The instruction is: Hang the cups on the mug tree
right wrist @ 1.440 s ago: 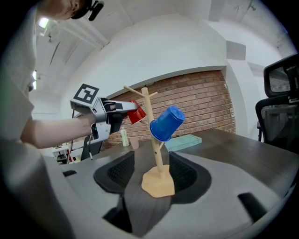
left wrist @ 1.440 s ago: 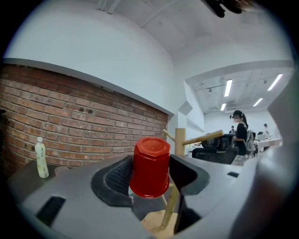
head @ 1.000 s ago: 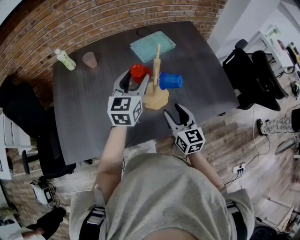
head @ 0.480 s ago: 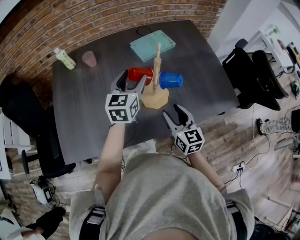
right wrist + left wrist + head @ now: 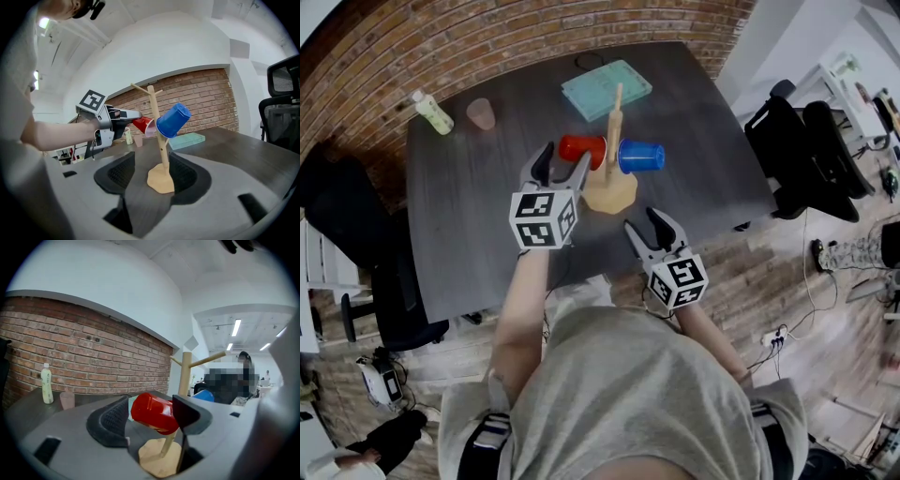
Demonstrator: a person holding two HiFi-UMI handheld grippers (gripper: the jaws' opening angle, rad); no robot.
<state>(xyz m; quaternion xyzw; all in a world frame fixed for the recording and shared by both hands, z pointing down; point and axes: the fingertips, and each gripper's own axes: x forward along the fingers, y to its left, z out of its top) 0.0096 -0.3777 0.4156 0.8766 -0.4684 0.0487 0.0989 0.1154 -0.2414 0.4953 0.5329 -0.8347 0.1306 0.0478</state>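
While red cup, blue cup hang, mug tree upright.

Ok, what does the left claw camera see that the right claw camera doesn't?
Only the left claw view: a row of long ceiling lights.
Only the right claw view: the left claw from the side, the arm holding it, and a black chair. Its jaws have just been opening, with the red cup apparently between their tips, ungripped.
Both: the red cup, blue cup and mug tree.
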